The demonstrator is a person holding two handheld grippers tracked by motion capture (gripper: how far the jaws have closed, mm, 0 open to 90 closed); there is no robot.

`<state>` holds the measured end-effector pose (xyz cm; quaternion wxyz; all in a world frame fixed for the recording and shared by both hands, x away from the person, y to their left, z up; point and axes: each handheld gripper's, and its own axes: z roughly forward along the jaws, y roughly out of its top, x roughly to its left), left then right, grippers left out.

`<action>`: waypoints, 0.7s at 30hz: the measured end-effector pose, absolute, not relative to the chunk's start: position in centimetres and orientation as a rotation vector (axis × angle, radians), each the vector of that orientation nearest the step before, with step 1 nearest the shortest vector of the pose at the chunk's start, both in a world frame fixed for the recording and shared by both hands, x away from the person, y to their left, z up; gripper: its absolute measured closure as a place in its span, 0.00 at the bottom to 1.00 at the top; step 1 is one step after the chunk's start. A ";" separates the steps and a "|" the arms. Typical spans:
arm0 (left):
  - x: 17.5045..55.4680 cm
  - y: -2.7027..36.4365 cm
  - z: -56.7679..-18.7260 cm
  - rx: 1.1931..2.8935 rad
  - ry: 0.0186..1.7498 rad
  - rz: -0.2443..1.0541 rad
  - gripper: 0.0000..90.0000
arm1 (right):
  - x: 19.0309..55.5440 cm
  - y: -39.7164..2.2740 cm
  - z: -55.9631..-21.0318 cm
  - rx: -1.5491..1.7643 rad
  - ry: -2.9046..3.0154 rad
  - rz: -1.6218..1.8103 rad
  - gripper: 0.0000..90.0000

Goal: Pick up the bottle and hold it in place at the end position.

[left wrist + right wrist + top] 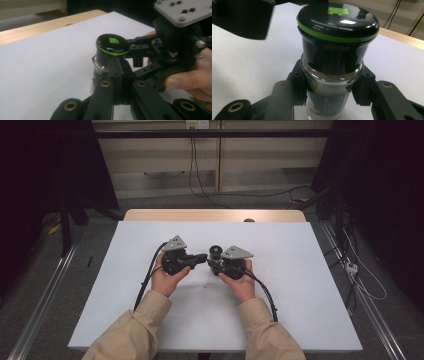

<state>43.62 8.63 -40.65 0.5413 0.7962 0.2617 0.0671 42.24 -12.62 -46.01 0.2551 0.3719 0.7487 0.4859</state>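
White board covered the table (300,310), and both grippers sat near its middle, well away from every edge. The right gripper (216,262) had its jaws clamped on the glass body of a small spice jar (332,82), just under the black lid (337,21) with its green ring. The left gripper (201,257) had its jaws pressed together with nothing between them, their tips just beside the jar's near side below the lid. Bare white surface lay open all around the two hands; beyond it ran the wooden far edge (215,215), then grey floor and cables.
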 end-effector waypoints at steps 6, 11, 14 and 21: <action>43.8 8.2 -40.7 1.898 0.626 0.161 1.00 | 42.2 -12.6 -46.0 1.011 2.032 1.319 0.60; 43.9 7.9 -40.7 1.919 0.622 0.167 1.00 | 42.2 -12.6 -46.0 1.012 2.032 1.319 0.60; 43.9 7.8 -40.8 1.922 0.630 0.167 1.00 | 42.2 -12.6 -46.0 1.010 2.033 1.318 0.60; 44.1 7.6 -41.0 1.940 0.635 0.182 1.00 | 42.2 -12.6 -46.0 1.008 2.033 1.317 0.60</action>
